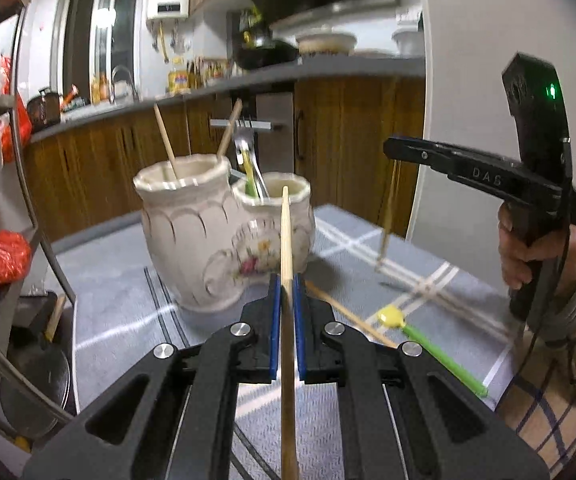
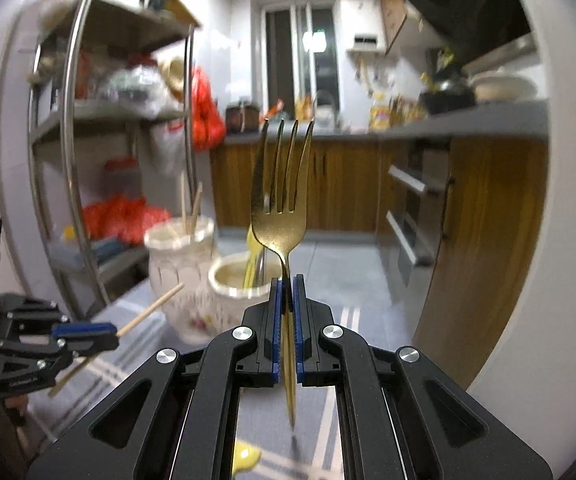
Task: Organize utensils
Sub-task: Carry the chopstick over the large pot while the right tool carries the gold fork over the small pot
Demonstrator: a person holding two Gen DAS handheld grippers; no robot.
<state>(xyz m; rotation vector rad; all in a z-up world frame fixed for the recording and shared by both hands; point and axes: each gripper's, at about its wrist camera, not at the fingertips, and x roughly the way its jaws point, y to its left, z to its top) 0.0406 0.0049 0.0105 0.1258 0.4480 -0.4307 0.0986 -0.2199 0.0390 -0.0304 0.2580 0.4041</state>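
A light, stiff chopstick is pinched mid-shaft in the closed left gripper and a slippery gold fork by its neck in the closed right gripper, both held near the fragile ceramic holder.

The lower end of the chopstick in your left claw is running out past the bottom edge of the left wrist view. The fork handle is blurring below your right claw. The twin ceramic holder is blurring in the right wrist view, hiding the lower ends of its contents. Your right hand is being cut off at the picture's edge.
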